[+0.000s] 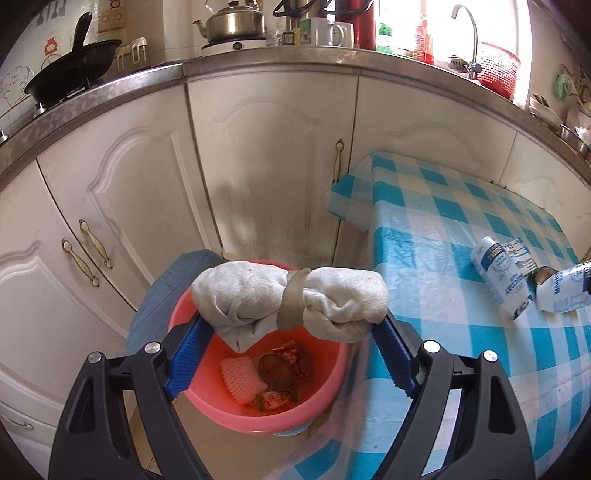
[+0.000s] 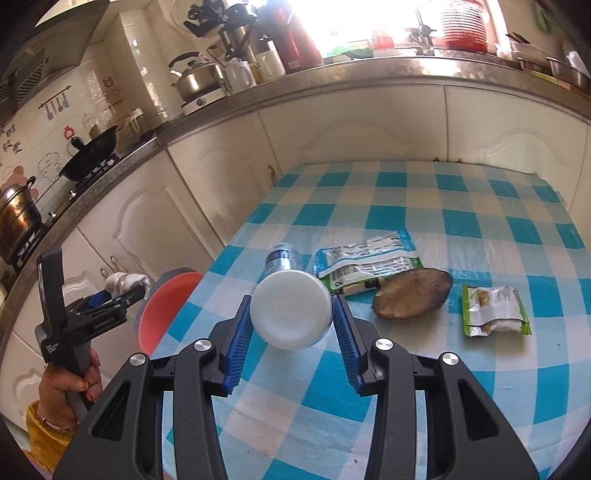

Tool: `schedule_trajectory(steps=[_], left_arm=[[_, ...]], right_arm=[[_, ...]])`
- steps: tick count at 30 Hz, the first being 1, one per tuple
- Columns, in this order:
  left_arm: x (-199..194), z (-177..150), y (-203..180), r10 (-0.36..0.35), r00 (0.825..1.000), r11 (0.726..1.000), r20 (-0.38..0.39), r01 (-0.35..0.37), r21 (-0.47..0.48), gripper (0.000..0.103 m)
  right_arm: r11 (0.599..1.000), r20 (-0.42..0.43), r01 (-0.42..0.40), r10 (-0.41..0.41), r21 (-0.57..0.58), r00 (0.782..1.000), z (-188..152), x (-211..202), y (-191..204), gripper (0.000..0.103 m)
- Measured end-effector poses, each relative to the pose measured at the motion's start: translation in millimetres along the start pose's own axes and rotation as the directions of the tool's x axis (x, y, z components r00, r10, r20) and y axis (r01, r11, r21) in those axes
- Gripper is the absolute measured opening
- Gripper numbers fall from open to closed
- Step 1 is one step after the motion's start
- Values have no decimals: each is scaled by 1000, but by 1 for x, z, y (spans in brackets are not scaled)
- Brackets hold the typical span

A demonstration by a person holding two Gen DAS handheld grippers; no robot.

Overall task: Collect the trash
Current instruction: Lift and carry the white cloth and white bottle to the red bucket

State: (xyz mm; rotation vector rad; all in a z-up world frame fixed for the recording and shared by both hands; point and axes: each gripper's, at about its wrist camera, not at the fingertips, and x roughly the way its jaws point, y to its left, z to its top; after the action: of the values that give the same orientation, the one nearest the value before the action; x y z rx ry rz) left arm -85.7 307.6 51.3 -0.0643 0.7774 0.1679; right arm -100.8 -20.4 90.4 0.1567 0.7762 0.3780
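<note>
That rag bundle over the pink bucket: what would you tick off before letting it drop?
1. Rag bundle held between the left gripper fingers: ok.
2. Bundle above the pink bucket opening: ok in the left wrist view.
3. Room left in the bucket: ok, only a few wrappers at the bottom.
4. Right gripper holds its white bottle firmly: ok.
5. Table cleared: not ok; a second bottle, packets and a brown peel remain.
6. Bucket stands steady: cannot tell.

Kettle [image 1: 234, 23], wok [image 1: 74, 75] (black), faucet [image 1: 466, 33]
</note>
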Motion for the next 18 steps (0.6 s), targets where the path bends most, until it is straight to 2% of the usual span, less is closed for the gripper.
schedule_trajectory(steps=[5, 9, 13, 18], left_arm=[[9, -4, 10, 18, 1000, 1000, -15, -18, -6, 83], [15, -7, 16, 37, 999, 999, -21, -38, -6, 83], [20, -8, 22, 57, 998, 998, -26, -57, -17, 83], [28, -12, 31, 82, 996, 996, -42, -83, -24, 83]], right_arm=[[1000, 31, 7, -8, 26, 999, 10, -10, -6, 45], [999, 57, -46, 46, 13, 997, 26, -17, 8, 45], [991, 57, -126, 128, -42, 990, 41, -11, 41, 45], [964, -5, -237, 238, -117, 971, 56, 18, 97, 45]])
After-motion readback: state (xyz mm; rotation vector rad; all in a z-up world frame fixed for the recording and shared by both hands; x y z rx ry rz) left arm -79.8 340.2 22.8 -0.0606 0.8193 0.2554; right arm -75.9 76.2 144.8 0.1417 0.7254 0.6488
